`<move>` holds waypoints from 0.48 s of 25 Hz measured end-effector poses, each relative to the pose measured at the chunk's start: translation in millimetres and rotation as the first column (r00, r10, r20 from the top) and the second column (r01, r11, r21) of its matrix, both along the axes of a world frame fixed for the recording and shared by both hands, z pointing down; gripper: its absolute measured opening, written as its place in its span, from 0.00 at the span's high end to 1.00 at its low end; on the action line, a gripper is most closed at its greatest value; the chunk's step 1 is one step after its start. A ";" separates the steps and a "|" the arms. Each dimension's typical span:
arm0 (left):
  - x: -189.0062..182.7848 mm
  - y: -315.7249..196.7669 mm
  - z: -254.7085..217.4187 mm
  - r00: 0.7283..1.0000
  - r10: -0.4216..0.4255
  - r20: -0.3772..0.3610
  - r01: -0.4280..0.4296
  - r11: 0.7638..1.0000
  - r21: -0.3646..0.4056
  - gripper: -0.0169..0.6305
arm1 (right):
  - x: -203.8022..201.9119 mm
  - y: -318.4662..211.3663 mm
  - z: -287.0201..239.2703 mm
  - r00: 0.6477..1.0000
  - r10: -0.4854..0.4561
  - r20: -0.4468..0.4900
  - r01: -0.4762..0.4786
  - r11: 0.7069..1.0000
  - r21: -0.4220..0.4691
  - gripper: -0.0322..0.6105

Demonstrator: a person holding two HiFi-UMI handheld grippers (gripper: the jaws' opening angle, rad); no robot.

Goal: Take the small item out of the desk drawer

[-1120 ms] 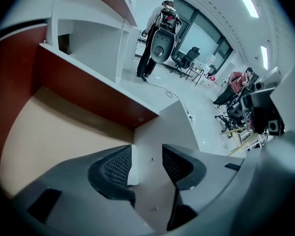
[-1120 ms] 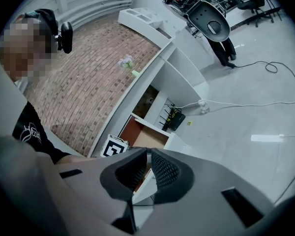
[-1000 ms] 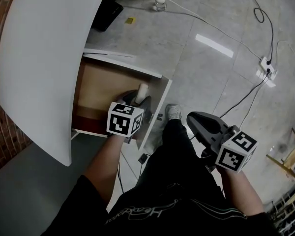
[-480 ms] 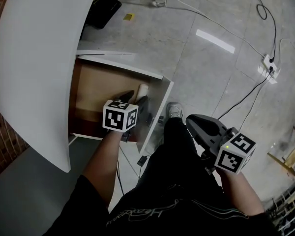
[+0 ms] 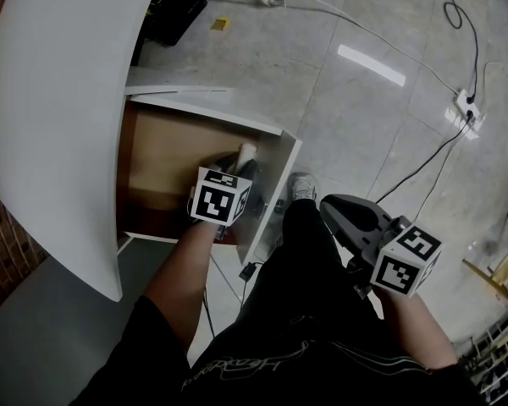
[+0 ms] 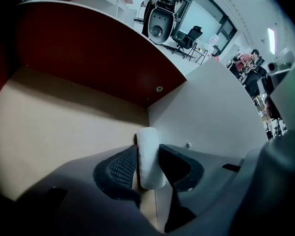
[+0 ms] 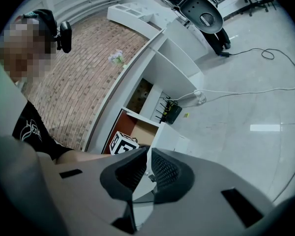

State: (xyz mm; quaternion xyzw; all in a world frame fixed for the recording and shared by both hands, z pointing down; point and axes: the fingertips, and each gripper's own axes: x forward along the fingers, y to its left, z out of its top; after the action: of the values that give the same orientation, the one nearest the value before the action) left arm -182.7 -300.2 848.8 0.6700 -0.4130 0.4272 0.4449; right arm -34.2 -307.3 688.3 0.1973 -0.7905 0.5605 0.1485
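At left, under the curved white counter point(image 5: 59, 117), the drawer point(image 5: 165, 146) stood pulled open, its pale wooden bottom bare but for one thing. You had your left tongs point(image 6: 147, 167) pointed steeply down into the corner by the drawer's white front panel, where the small white roll point(image 6: 148, 140) sat. The jaws had just been closing. The left gripper view showed the roll between them with both ribbed pads against its sides, which looked like a pinch. The roll appeared to rest on the drawer bottom, not yet lifted.

Off to the right, your right tongs point(image 7: 146, 170) hung over the tiled floor point(image 5: 364, 117), well apart from the drawer, with the jaws pressed together on nothing.

By this reckoning, the opening of the drawer and the reach into it were done, and the grip was made or all but made. What remained was to raise the roll clear of the drawer walls and carry it out.
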 end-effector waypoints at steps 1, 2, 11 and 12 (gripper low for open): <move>0.6 -0.1 0.7 1.000 -0.002 -0.002 0.002 1.000 -0.002 0.74 | -0.7 -0.1 0.7 1.000 -0.001 0.000 0.001 1.000 0.000 0.86; 0.8 -0.4 1.2 1.000 -0.001 -0.003 0.001 1.000 -0.003 0.75 | -1.4 0.0 1.6 1.000 -0.001 0.000 0.001 1.000 -0.001 0.86; -0.4 -0.4 3.4 0.999 0.018 0.030 -0.017 0.999 -0.037 0.75 | -1.8 18.6 9.8 1.000 -0.021 -0.017 0.020 0.998 -0.052 0.86; -0.6 -0.1 3.2 0.999 0.013 0.033 -0.012 0.999 -0.038 0.75 | -2.9 18.0 8.5 1.000 -0.022 -0.017 0.021 0.999 -0.050 0.86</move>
State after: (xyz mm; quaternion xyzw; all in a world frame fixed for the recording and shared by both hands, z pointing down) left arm -183.2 -300.3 852.0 0.6571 -0.4078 0.4487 0.4479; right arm -37.1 -289.3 696.8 0.1899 -0.7770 0.5766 0.1662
